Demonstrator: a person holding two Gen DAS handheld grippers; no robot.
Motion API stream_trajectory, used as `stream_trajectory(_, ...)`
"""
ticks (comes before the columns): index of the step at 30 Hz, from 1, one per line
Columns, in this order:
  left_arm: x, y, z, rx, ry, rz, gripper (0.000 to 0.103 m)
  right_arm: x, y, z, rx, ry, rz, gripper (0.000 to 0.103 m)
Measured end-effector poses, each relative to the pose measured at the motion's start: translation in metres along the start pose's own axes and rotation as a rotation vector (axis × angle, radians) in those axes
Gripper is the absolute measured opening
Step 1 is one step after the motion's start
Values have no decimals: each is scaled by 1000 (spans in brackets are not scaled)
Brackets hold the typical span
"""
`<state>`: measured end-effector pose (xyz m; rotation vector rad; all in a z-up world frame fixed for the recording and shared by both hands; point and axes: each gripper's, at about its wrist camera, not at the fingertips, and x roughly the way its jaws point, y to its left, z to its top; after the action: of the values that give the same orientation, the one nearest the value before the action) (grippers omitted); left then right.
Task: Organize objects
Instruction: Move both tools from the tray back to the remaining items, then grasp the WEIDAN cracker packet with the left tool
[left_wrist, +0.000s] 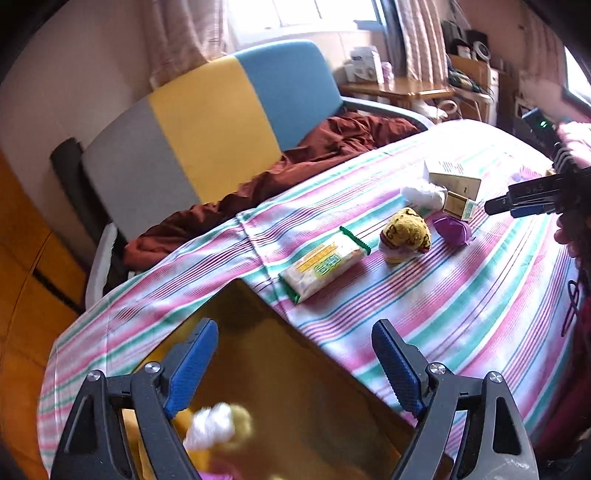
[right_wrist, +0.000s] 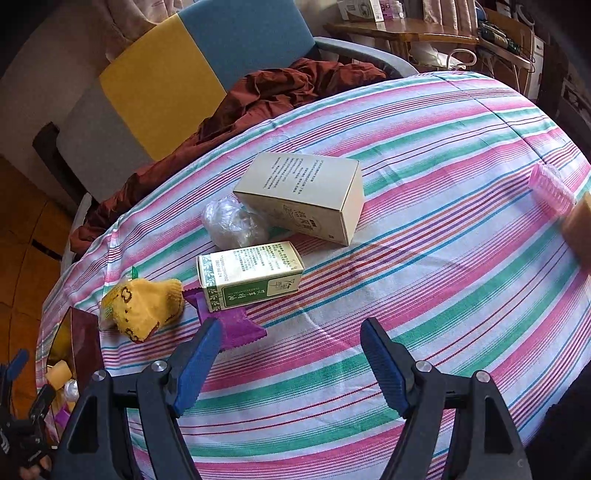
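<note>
My left gripper (left_wrist: 295, 354) is open above a brown carton (left_wrist: 295, 387); a blurred white and yellow thing (left_wrist: 218, 424) lies inside it, below the fingers. On the striped cloth (left_wrist: 424, 314) beyond lie a snack packet (left_wrist: 325, 266), a yellow sock (left_wrist: 406, 236) and a purple packet (left_wrist: 452, 229). My right gripper (right_wrist: 291, 354) is open over the cloth with nothing between its fingers. The purple packet (right_wrist: 232, 321) lies by its left finger. Past it are a green box (right_wrist: 251, 275), crumpled plastic (right_wrist: 232, 223) and a beige box (right_wrist: 306, 197).
A couch (left_wrist: 207, 122) with a rust-red blanket (left_wrist: 295, 162) runs along the table's far side. A wooden side table (left_wrist: 402, 88) with clutter stands by the window. A pink ribbed thing (right_wrist: 550, 188) lies blurred at the cloth's right edge. The carton (right_wrist: 85, 332) sits at the table's left end.
</note>
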<state>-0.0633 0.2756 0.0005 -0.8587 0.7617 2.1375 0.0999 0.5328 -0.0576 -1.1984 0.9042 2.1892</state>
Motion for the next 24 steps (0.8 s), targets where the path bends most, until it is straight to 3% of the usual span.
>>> stream_trajectory(10,88,-15,44,200,140,-43,86,-2,0,2,11,5,64,79)
stream_trajectory(18,148,-21,59,267,242,-97,86,-3,-8,3,54,12,106,79)
stream_trajectory(24,172,-24,65,278,269,-144,87,-4,-10,3,72,16,119,79)
